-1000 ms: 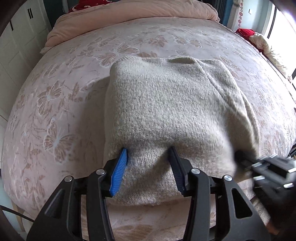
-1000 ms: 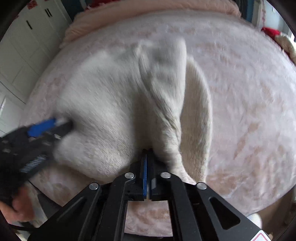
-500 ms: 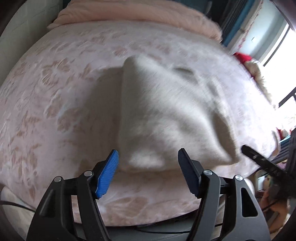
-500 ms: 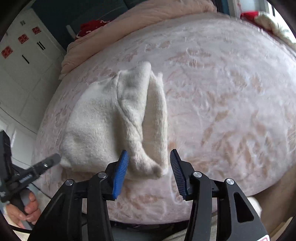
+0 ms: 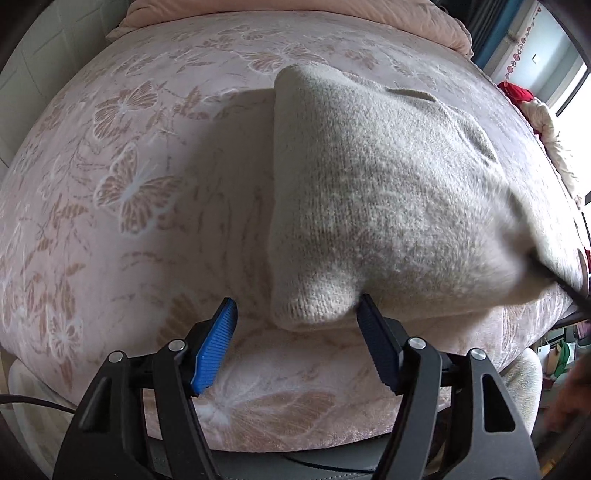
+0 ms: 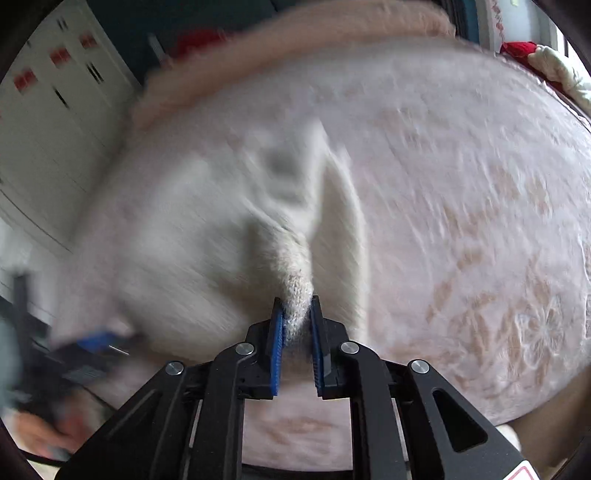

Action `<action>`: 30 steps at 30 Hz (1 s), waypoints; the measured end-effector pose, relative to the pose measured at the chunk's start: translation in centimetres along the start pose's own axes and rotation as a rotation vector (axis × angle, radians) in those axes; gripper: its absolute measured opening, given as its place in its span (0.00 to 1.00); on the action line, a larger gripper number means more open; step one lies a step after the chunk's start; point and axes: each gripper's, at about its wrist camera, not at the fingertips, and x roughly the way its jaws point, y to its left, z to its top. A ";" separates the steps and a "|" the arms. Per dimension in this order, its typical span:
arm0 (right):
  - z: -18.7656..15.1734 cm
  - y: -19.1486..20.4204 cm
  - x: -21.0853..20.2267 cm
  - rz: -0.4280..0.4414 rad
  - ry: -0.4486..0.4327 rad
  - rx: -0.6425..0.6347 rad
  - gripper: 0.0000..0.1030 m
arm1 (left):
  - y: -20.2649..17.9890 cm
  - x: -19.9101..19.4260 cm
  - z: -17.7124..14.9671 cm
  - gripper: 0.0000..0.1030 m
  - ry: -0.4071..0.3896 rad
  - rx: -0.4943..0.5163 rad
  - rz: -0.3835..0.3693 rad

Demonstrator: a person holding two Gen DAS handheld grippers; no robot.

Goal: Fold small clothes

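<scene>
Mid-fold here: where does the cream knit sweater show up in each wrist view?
Left wrist: sweater fills centre-right, its near corner between the open left gripper pads.
Right wrist: sweater centre-left, blurred, a bunched edge pinched in the right gripper.
Shared landmark: folded pink quilt along the top.

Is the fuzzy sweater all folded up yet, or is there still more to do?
Not quite. Done: the sweater already lies as a compact folded block on the butterfly bedspread. In hand: the right gripper has just closed on a bunched fold at the near edge, while the left gripper stands open around the near left corner, not pinching it. Left: probably one more fold and a tidy-up.
</scene>
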 end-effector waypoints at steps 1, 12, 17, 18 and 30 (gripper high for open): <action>-0.5 -0.4 0.8 0.004 0.007 0.005 0.13 | -0.2 0.0 0.0 0.64 0.004 0.000 0.000; 0.1 -0.1 -4.0 -0.003 -0.092 0.060 0.66 | -3.9 -4.2 0.6 0.80 -0.051 0.083 -0.063; 0.2 -0.3 -1.7 0.017 -0.028 0.061 0.68 | -4.8 -3.1 1.8 0.82 0.007 0.043 -0.103; 0.1 -0.3 -1.1 0.029 -0.014 0.068 0.68 | -4.6 -2.7 2.1 0.82 0.020 0.024 -0.121; 1.7 -1.1 3.5 0.104 0.049 0.134 0.78 | -2.7 1.7 4.6 0.92 0.050 -0.008 -0.053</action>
